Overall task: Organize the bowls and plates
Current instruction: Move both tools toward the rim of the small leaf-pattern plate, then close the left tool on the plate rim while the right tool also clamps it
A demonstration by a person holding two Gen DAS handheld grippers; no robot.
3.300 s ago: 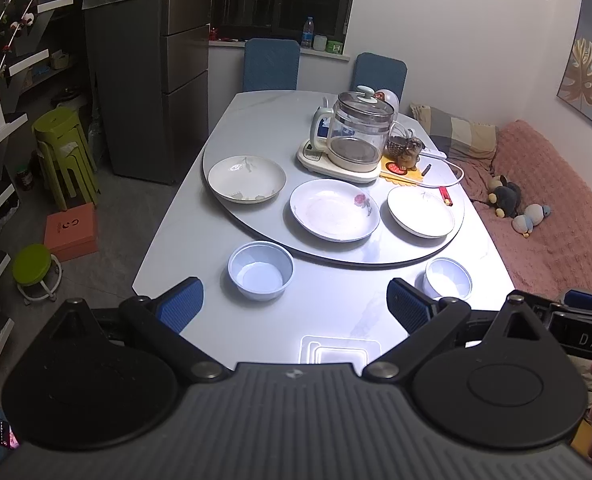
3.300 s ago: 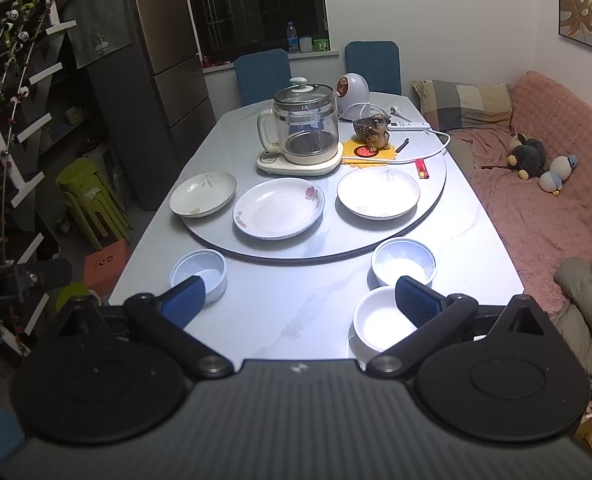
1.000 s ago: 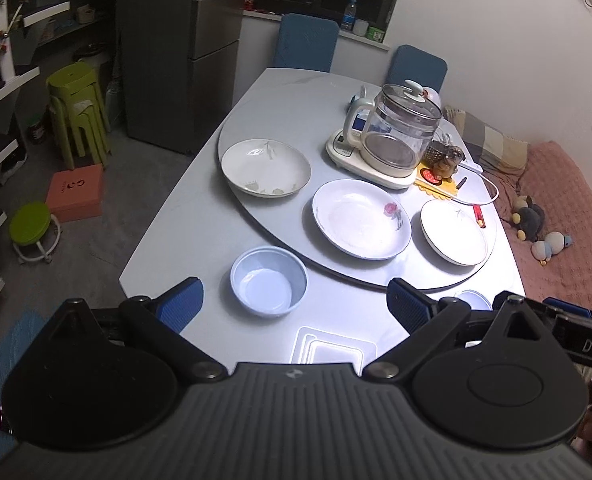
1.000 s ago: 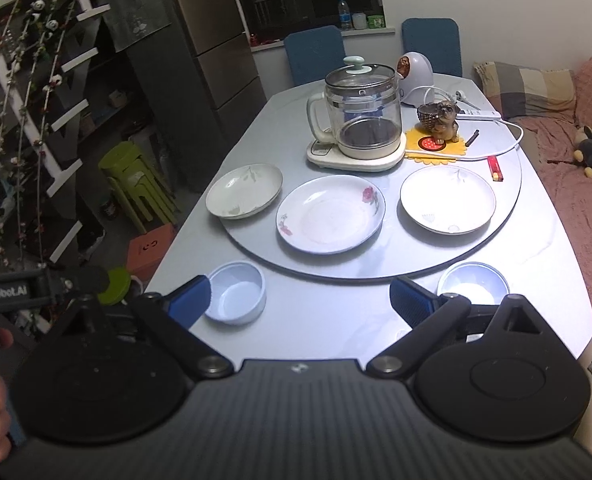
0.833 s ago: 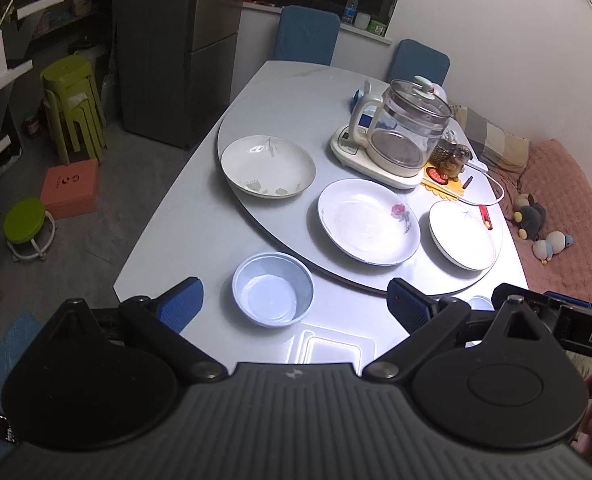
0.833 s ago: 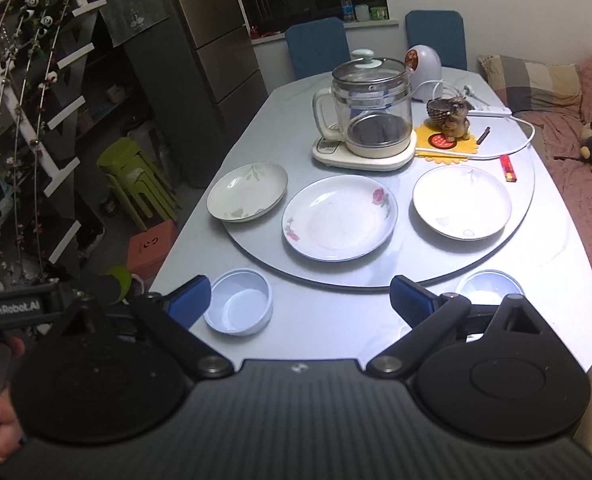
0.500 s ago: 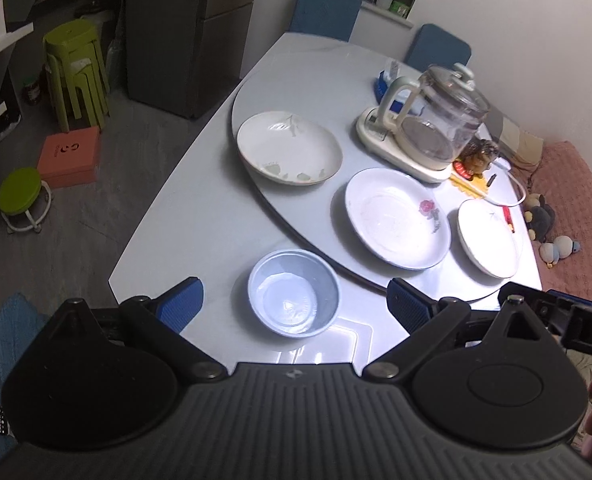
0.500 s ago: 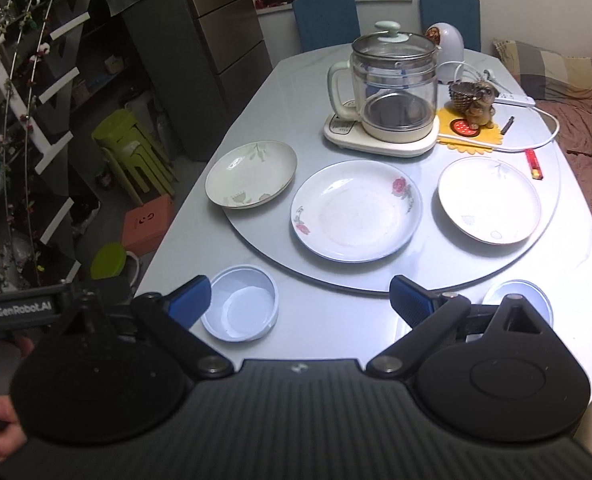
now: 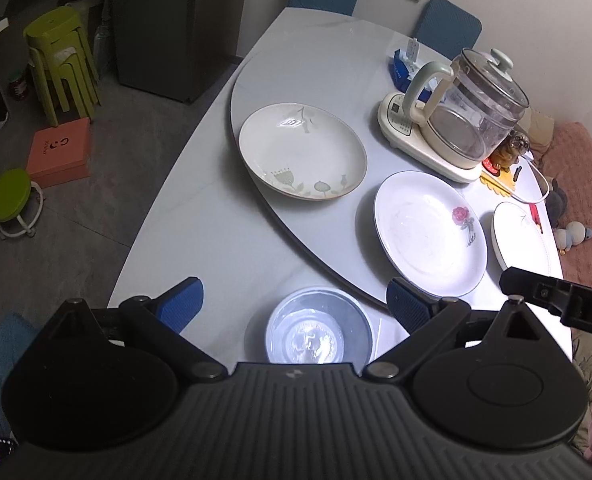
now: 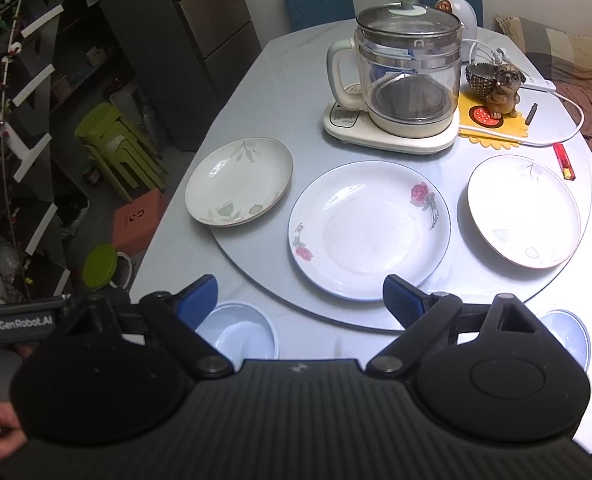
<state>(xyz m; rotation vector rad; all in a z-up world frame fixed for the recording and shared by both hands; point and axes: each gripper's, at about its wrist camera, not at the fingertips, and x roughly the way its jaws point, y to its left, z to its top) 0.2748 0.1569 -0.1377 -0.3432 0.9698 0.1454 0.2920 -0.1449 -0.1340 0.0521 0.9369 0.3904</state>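
Note:
Three plates lie on the grey turntable [image 10: 256,264]: a cream leaf plate [image 10: 238,182] [image 9: 302,156] at left, a rose plate [image 10: 370,230] [image 9: 430,232] in the middle, a white plate [image 10: 522,210] [image 9: 520,236] at right. A pale blue bowl [image 9: 320,330] [image 10: 242,332] sits at the table's near edge, right under my open left gripper [image 9: 294,306]. Another pale blue bowl [image 10: 566,334] sits at near right, partly hidden. My right gripper [image 10: 298,294] is open, above the rose plate's near edge.
A glass kettle [image 10: 406,72] on its base, a dog figurine [image 10: 502,90], a white cable and a red lighter [image 10: 563,161] stand behind the plates. Green stools [image 9: 62,64] and an orange box [image 9: 62,152] are on the floor at left. A sofa is at right.
Both grippers have moved forward and lower over the table. The blue bowl now lies between the left gripper's fingers. Both stay open.

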